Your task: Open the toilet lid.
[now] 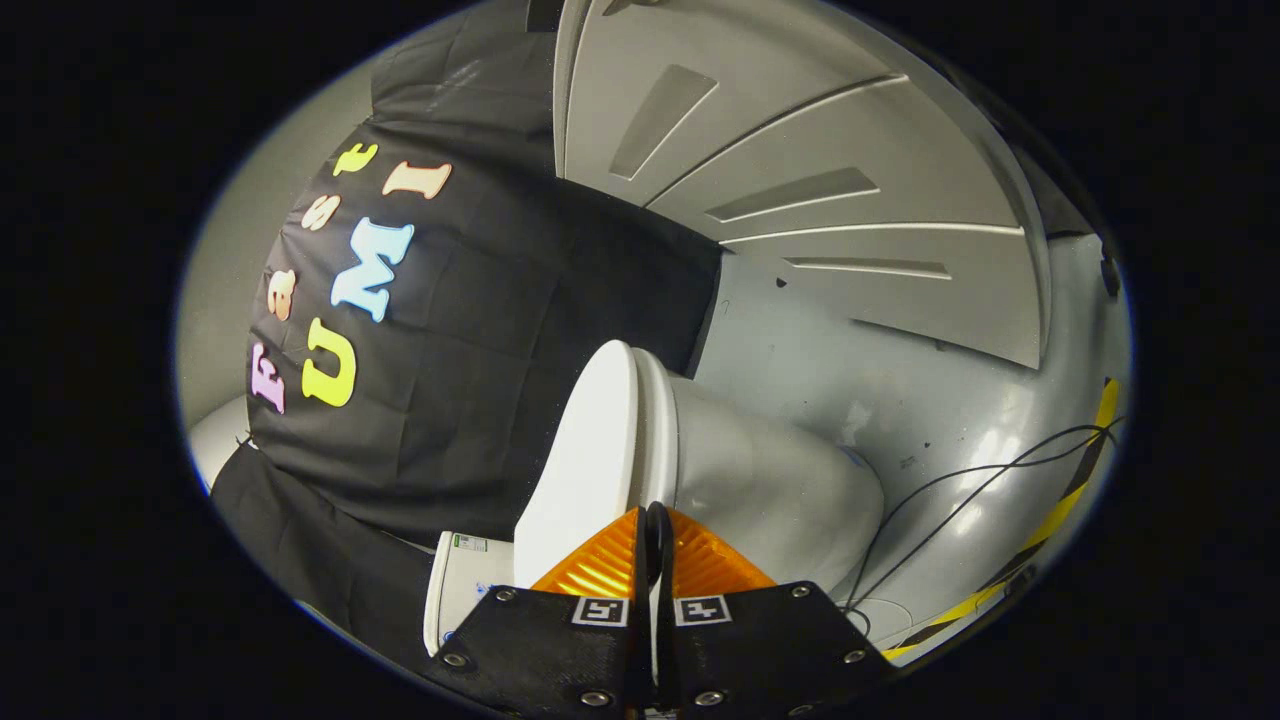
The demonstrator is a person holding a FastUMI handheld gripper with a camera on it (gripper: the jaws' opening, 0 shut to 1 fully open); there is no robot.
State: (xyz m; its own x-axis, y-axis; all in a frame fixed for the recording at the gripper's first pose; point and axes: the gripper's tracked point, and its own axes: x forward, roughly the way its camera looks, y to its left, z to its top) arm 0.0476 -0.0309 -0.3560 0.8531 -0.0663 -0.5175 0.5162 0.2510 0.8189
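1. We see the smooth white plastic toilet lid (585,450) just ahead of the fingertips, running away from them; the whole view is rolled sideways.
2. The lid lies closed against the white seat rim (655,430), with a thin seam between the two.
3. Beside the rim, the rounded glossy white ceramic toilet bowl (780,480) bulges out toward the floor.
4. The hand-held gripper (657,520) has its two fingers pressed together, with barely a slit between them. Their tips sit at the lid-and-seat edge; we cannot tell whether anything is pinched.
5. On the lid's other side, the white tank (460,590) shows a small label.
6. Beyond the bowl lies the shiny grey floor (880,380), with thin black cables (960,480) looping over it.
7. A yellow-and-black striped tape (1060,510) runs along the floor's far margin.
8. A white panelled door (800,170) stands beyond the floor.
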